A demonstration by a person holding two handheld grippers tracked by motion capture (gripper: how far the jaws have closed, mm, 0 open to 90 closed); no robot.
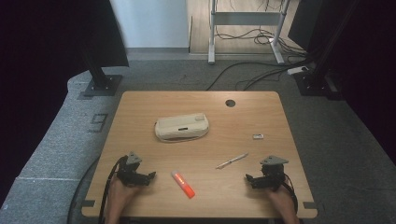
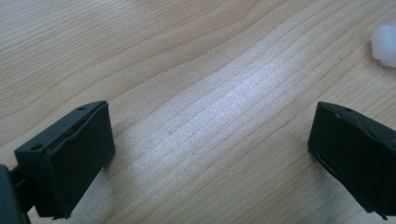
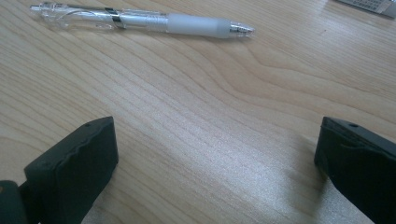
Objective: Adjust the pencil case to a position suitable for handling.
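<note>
Nothing is picked up yet. Both the left gripper [image 1: 150,177] and right gripper [image 1: 249,179] rest on the table [image 1: 140,116], jaws spread wide and empty. The pen [image 3: 140,20] lies just ahead of the right gripper, the highlighter [image 1: 182,184] beside the left. Next probably calls for reaching forward to straddle the pen.

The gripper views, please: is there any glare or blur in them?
Left gripper view: a pale sheen streaks the table between the fingers, and the white cap at the edge is soft. Right gripper view: the pen is sharp, with a fainter sheen below it.
</note>
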